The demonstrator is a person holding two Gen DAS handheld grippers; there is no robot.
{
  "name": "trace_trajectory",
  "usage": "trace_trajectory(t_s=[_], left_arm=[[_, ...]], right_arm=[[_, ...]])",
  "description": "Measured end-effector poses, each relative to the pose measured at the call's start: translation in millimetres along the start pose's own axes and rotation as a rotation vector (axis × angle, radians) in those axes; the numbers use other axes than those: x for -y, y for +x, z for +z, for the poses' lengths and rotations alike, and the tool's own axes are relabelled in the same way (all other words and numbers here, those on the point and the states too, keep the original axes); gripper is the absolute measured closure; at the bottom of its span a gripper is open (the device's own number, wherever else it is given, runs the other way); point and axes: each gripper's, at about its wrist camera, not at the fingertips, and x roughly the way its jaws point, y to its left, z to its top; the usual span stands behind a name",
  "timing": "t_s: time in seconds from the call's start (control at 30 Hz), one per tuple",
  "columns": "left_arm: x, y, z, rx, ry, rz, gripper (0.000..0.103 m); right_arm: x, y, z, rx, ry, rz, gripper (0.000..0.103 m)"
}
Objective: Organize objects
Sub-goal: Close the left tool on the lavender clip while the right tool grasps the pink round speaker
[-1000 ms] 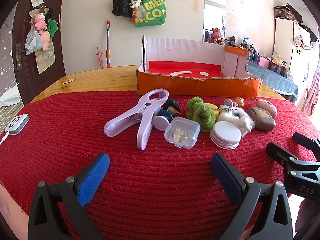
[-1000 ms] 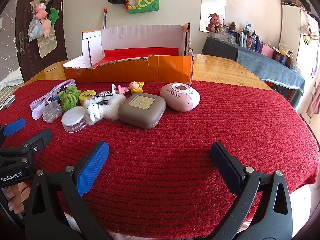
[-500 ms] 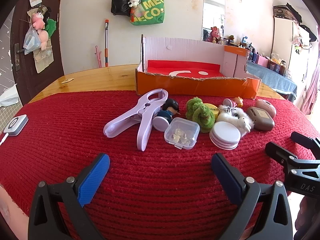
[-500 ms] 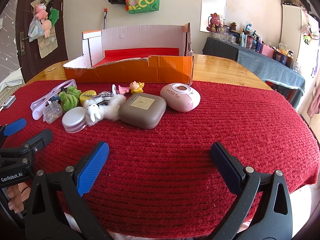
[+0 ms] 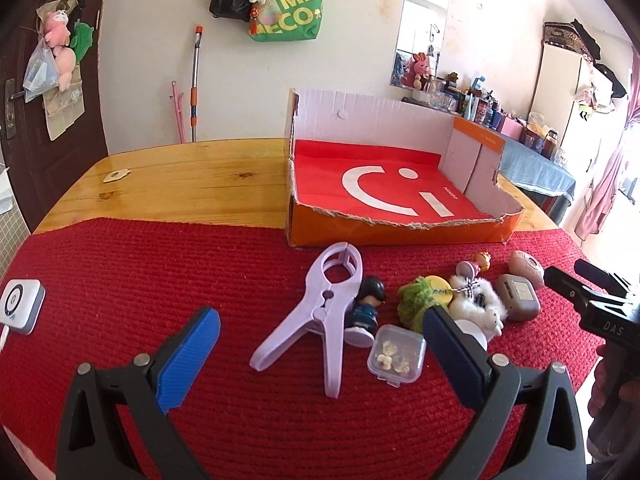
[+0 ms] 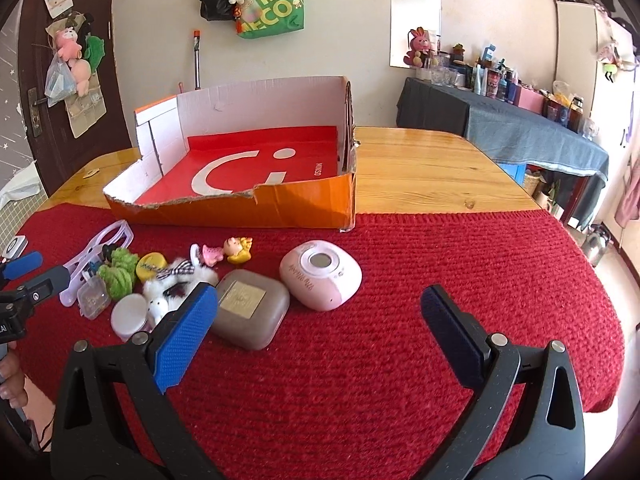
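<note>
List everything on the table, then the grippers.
box: 1, orange, red floor, back of the cloth, nothing in it
cloth: 1, red, covers the near table
clamp: 1, lilac, left of the pile
doll: 1, dark-haired, against the clamp
clear case: 1, front of the pile
green plush: 1
yellow disc: 1
white plush: 1
white jar: 1
brown case: 1
pink case: 1
small figures: 2, pink, yellow
white device: 1, far left
left gripper: open
right gripper: open
</note>
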Motion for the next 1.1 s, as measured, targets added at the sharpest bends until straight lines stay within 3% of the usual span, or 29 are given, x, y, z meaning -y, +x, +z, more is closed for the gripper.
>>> trace_trajectory(t_s=[0.23, 0.43, 0.77, 1.1], left_arm=[[-14, 22, 18, -0.114, 0.088, -0.066, 0.004], [-20, 38, 20, -0.186, 0.164, -0.073, 0.007], [-22, 57, 20, -0.222, 0.251, -0.047, 0.007], [-16, 65, 19, -0.236, 0.246, -0.088, 0.023]], right_arm=[[10, 21, 18, -0.071, -0.001, 0.011, 0.000], [14, 39, 18, -0.143, 0.014, 0.015, 0.000], [18, 51, 14, -0.194, -0.006, 0.014, 0.000], [33, 57, 15, -0.223, 0.010, 0.059, 0.000]])
